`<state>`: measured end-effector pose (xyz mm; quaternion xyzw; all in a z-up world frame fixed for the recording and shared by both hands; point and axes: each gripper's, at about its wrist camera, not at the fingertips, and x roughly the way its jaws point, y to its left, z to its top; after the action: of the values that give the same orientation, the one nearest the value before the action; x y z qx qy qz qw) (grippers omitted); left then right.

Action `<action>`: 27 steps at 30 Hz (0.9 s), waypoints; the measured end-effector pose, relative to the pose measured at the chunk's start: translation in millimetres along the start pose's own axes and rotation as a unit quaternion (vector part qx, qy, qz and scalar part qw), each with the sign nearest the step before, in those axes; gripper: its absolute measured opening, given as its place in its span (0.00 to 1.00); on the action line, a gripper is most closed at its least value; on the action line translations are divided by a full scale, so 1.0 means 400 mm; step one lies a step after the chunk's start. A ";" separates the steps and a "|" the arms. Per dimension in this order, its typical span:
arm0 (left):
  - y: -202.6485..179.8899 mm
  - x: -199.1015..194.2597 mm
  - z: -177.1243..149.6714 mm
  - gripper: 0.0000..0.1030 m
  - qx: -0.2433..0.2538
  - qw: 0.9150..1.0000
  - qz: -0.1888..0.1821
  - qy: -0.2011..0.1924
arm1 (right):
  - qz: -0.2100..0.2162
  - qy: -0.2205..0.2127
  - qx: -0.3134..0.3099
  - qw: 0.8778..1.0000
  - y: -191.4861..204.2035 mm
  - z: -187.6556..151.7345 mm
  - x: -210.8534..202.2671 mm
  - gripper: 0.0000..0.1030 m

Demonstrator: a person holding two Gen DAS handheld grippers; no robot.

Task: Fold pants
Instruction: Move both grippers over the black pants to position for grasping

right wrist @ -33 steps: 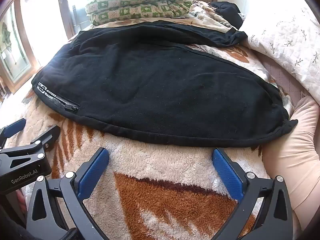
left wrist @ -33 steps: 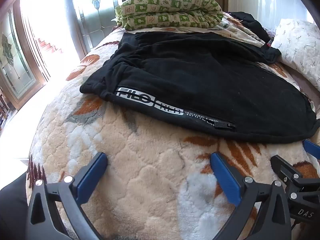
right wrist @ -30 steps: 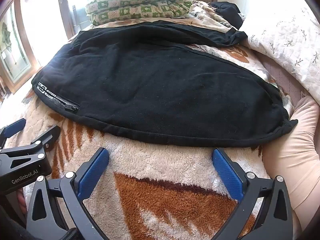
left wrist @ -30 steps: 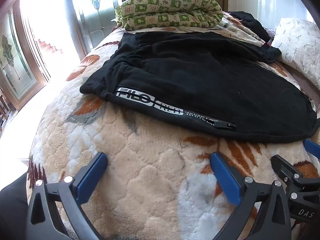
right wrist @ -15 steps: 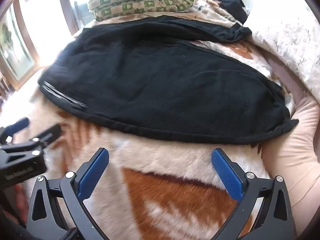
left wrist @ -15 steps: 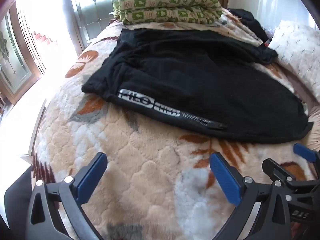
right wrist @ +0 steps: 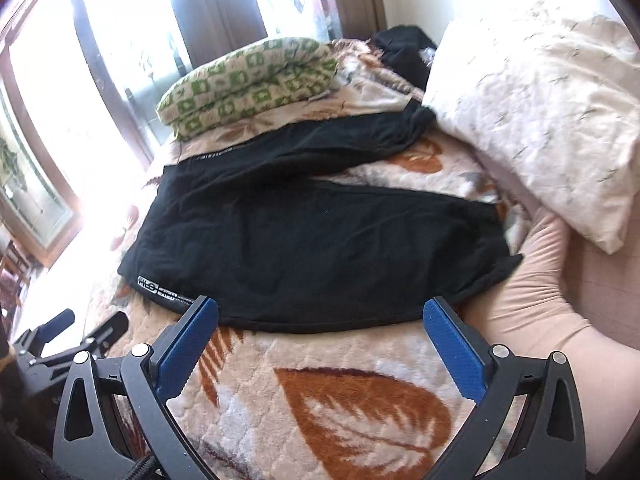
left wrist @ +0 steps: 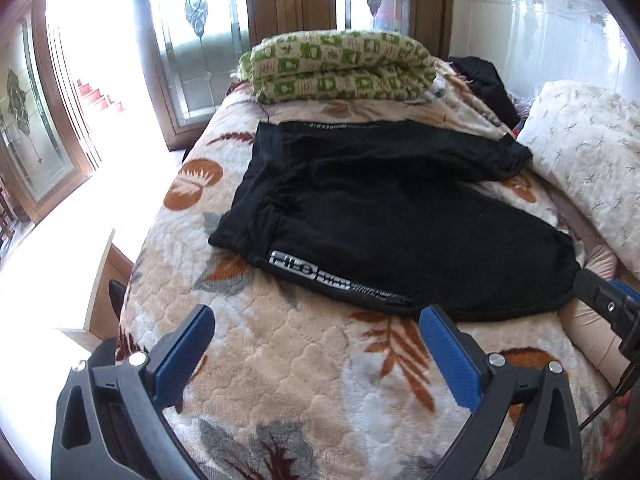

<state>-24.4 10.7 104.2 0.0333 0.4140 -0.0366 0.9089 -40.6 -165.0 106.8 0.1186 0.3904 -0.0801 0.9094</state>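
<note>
Pants (left wrist: pixel 392 220) lie spread across the bed (left wrist: pixel 280 360), black and limp, waistband toward the window, two legs splayed toward the pillow (left wrist: pixel 588 152). Risk: fleece this soft may bunch, or a pinch could catch the blanket too, dragging it along. Left gripper (left wrist: pixel 316 344) and right gripper (right wrist: pixel 320 334) both hang wide apart, holding nothing, near the hem.

Black pants (left wrist: pixel 384 216) flat on blanket, legs spread apart
</note>
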 end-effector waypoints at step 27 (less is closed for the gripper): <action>-0.042 -0.045 0.028 1.00 0.015 1.000 -0.003 -0.012 | -0.038 -0.100 -0.090 0.990 0.025 0.013 -0.078 1.00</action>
<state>-29.2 -6.4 124.5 0.0450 0.4021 -0.0458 0.9133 -55.8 -155.2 134.4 0.0128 0.3076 -0.0911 0.9471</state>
